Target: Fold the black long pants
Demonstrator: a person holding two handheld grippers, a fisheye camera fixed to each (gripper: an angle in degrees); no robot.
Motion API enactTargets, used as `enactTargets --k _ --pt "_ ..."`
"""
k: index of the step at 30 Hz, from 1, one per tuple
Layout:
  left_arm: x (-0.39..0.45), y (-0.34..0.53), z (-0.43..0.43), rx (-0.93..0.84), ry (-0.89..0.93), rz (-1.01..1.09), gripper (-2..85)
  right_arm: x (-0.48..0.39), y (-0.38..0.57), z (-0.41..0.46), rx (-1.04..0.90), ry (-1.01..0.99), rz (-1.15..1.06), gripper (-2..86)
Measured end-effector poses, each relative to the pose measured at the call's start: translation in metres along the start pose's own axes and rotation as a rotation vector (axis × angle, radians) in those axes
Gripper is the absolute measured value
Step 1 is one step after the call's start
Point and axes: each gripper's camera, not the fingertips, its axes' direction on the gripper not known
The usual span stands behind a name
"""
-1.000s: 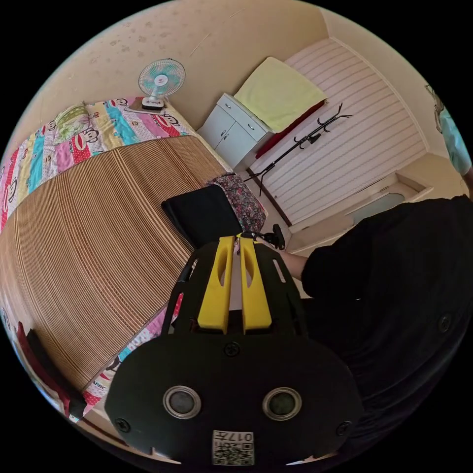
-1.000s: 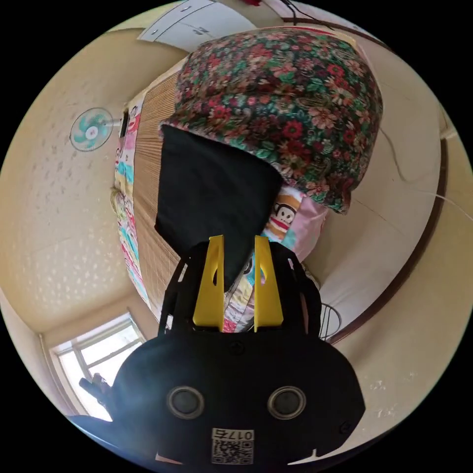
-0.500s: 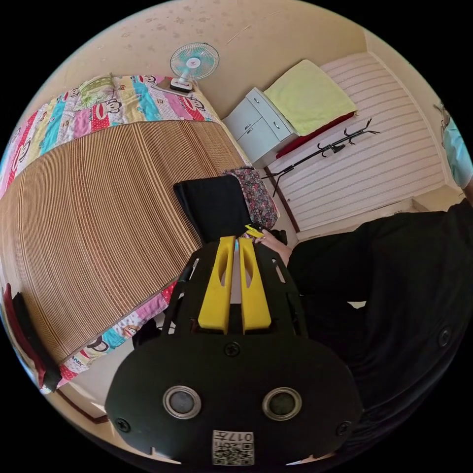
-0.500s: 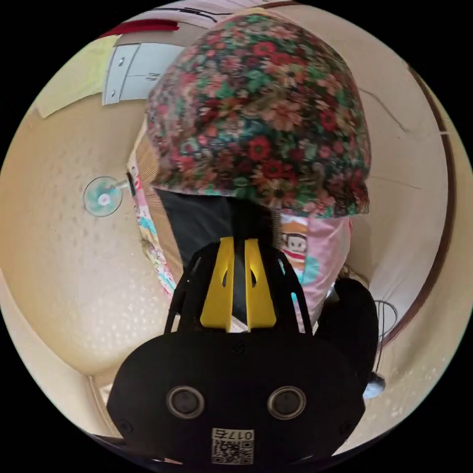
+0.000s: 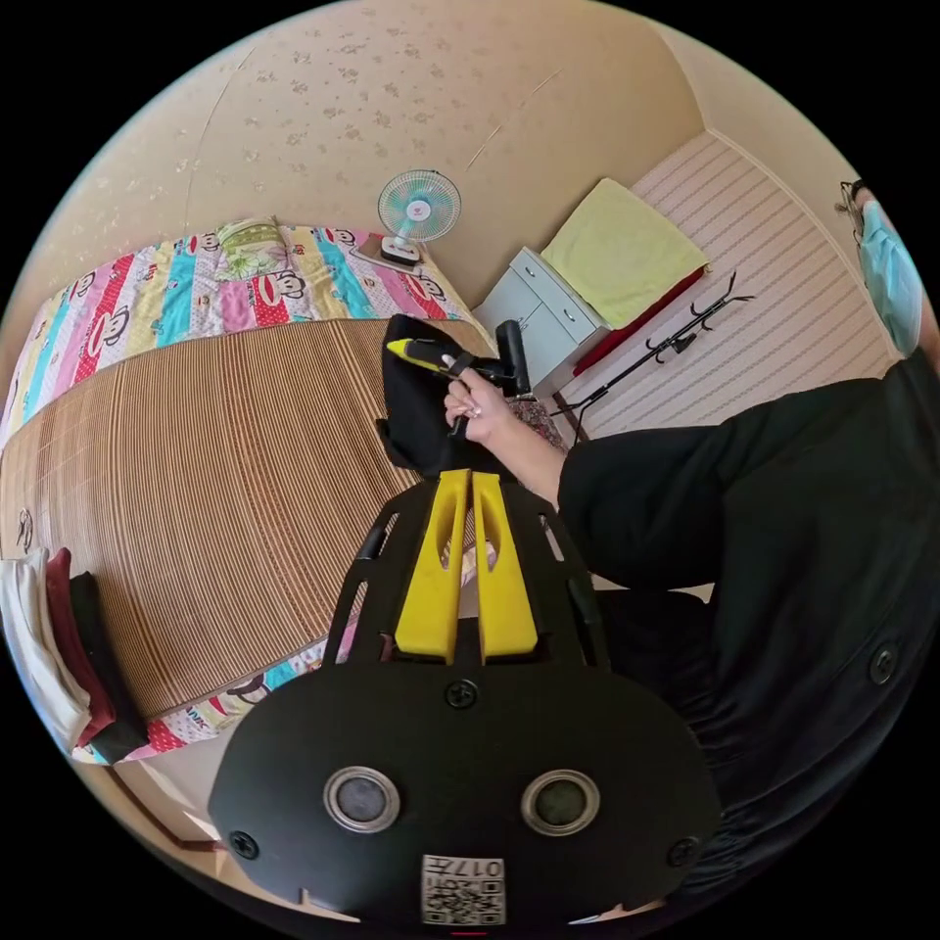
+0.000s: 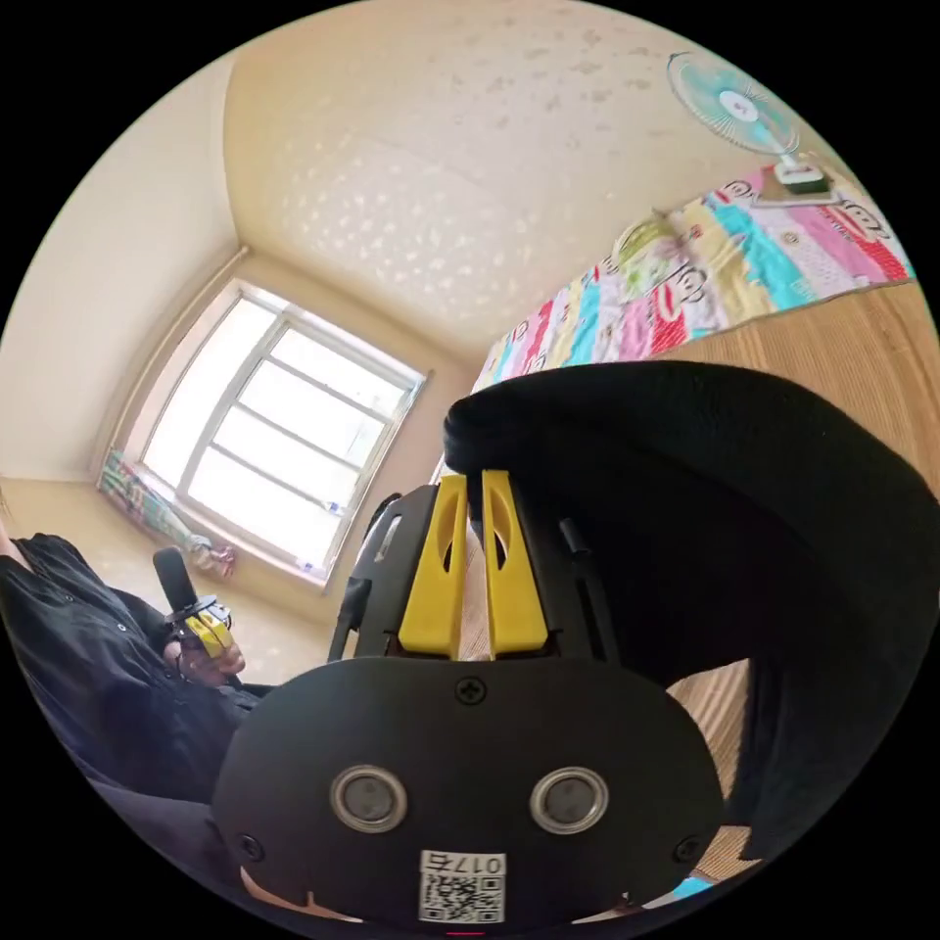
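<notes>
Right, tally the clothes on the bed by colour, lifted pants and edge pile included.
Black: 2, the pants hanging from the right gripper and a folded piece in the pile at the edge of the mat
Red: 1, a folded piece in that pile
White: 1, a folded piece in that pile
Total: 4

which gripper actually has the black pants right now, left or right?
The right gripper: its yellow jaws are closed on an edge of the black pants, lifted above the bamboo mat. The left gripper is shut on nothing, held back over the bed edge.
</notes>
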Motion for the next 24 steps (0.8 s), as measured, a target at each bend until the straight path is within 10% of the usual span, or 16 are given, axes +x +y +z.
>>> enactTargets --k 6,14,24 --pt "-0.045 0.033 -0.006 -0.012 0.012 -0.091 -1.0 -0.017 0.109 0.177 -0.376 -0.189 0.201 2.3" --pt "-0.074 0.052 0.001 -0.018 0.039 -0.149 -1.0 0.023 0.166 0.115 -0.361 -0.079 0.411 1.6" --pt "-0.062 0.073 0.026 -0.111 0.013 -0.178 -0.6 0.132 0.198 -0.07 0.557 0.233 0.813 9.7"
